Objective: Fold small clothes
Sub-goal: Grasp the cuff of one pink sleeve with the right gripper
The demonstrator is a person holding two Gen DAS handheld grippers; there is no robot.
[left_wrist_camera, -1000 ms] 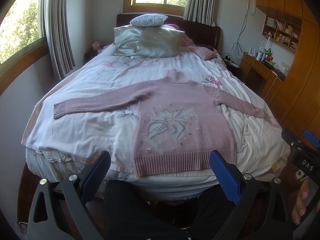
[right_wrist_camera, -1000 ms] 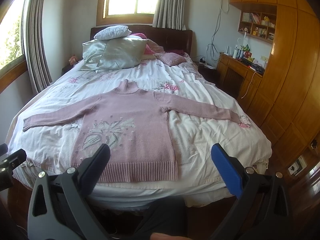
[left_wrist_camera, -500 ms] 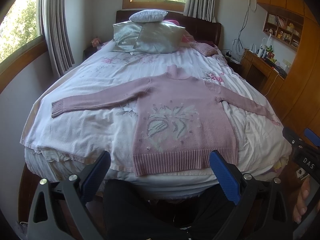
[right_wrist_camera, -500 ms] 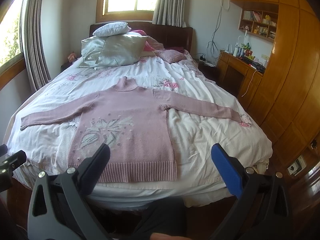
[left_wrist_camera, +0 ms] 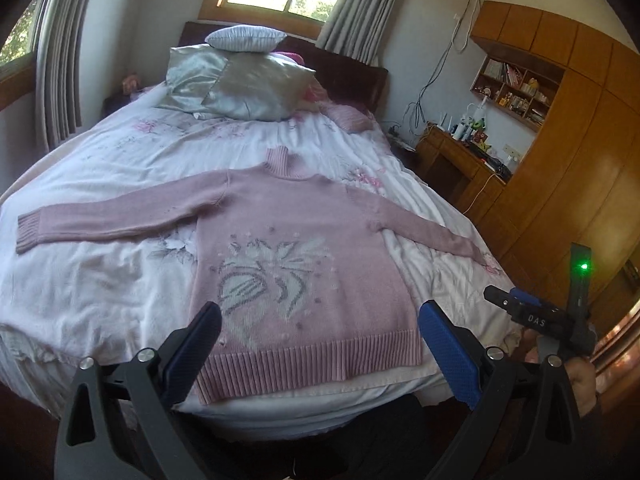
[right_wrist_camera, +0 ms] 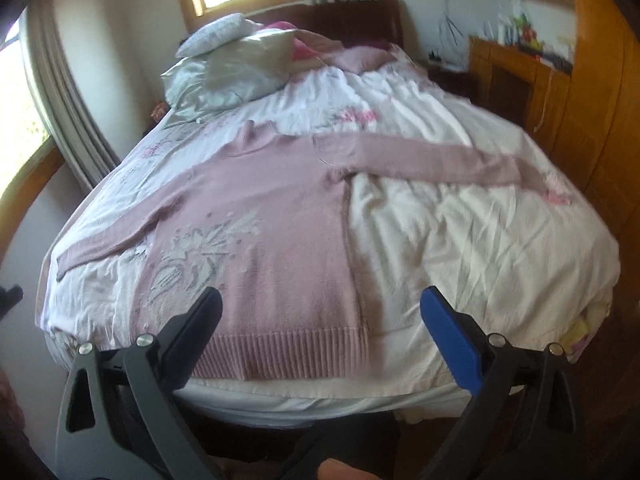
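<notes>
The left gripper [left_wrist_camera: 320, 340] has its two fingers spread wide with nothing between them, hanging in the air just short of the foot of the bed. The right gripper [right_wrist_camera: 320, 332] is the same: fingers spread, empty, held off the cloth. In the left view the right gripper shows at the far right, with part of a hand [left_wrist_camera: 582, 376] behind it.

Just ahead of both pairs of fingers lies the pink sweater [left_wrist_camera: 304, 248], spread face up on the bed. Its ribbed hem [left_wrist_camera: 312, 360] is the nearest part, running along the near edge of the mattress, directly beyond the left fingers and ahead and to the left of the right ones. The collar points away toward the pillows. One sleeve [left_wrist_camera: 112, 220] stretches out far to the left, the other sleeve [right_wrist_camera: 432, 156] far to the right.

Judging by that, the folding has not begun: no sleeve is turned in, no part of the body is doubled over, and neither gripper touches the wool. All of the folds look to be left to do.

The surface is a rumpled white quilt [right_wrist_camera: 480, 240] with a faint flower print, soft and creased. Further off, silvery pillows [left_wrist_camera: 248, 84] are stacked at the dark headboard under a window with grey curtains. To the right stand a wooden desk [left_wrist_camera: 460, 156] and tall wooden cupboards.
</notes>
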